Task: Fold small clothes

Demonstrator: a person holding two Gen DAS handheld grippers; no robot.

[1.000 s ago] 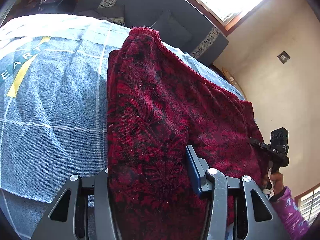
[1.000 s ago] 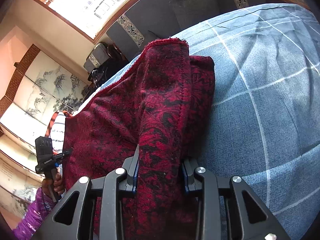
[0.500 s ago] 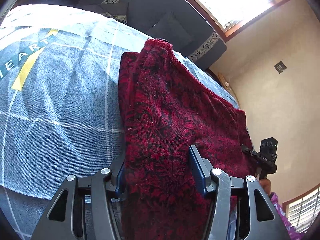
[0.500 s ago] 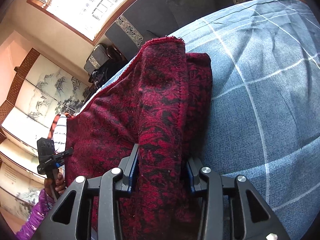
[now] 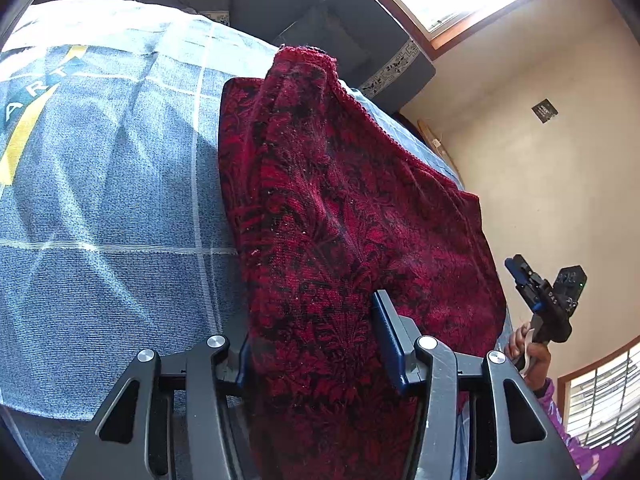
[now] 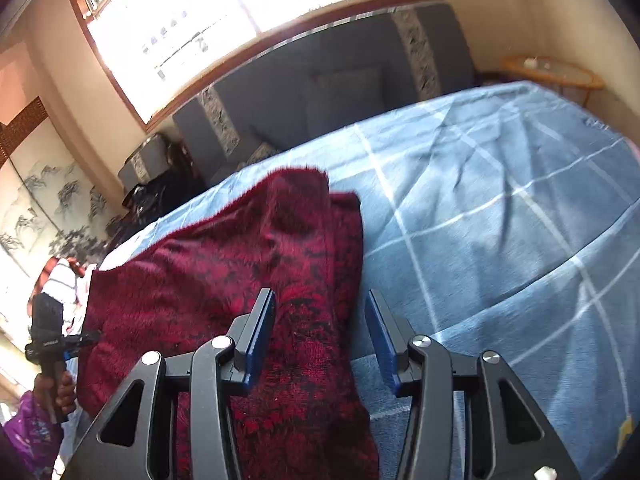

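A dark red garment with a black pattern (image 5: 340, 208) lies folded on the blue checked bedspread (image 5: 120, 200). My left gripper (image 5: 312, 320) straddles its near fold. Its jaws are closing, the cloth lies loosely between them, and the blue pads (image 5: 386, 340) do not squeeze it. In the right wrist view the garment (image 6: 240, 280) lies below my right gripper (image 6: 319, 296). Those jaws are opening above the fold, with a gap between cloth and the right pad (image 6: 380, 336). A hand holds each gripper: the right one (image 5: 536, 292) and the left one (image 6: 86, 338) show in the opposite views.
The bedspread (image 6: 500, 220) spreads wide to the right of the garment, with a yellow print (image 5: 24, 128) at its left. Beyond the bed stand a dark sofa (image 6: 340, 92), a wooden side table (image 6: 552, 72) and a black bag (image 6: 160, 196). A striped cloth (image 6: 60, 280) lies at the left.
My right gripper has opened, let go of the fold and risen away from it. My left gripper widened a little, then narrowed again, and stayed in place over the cloth.
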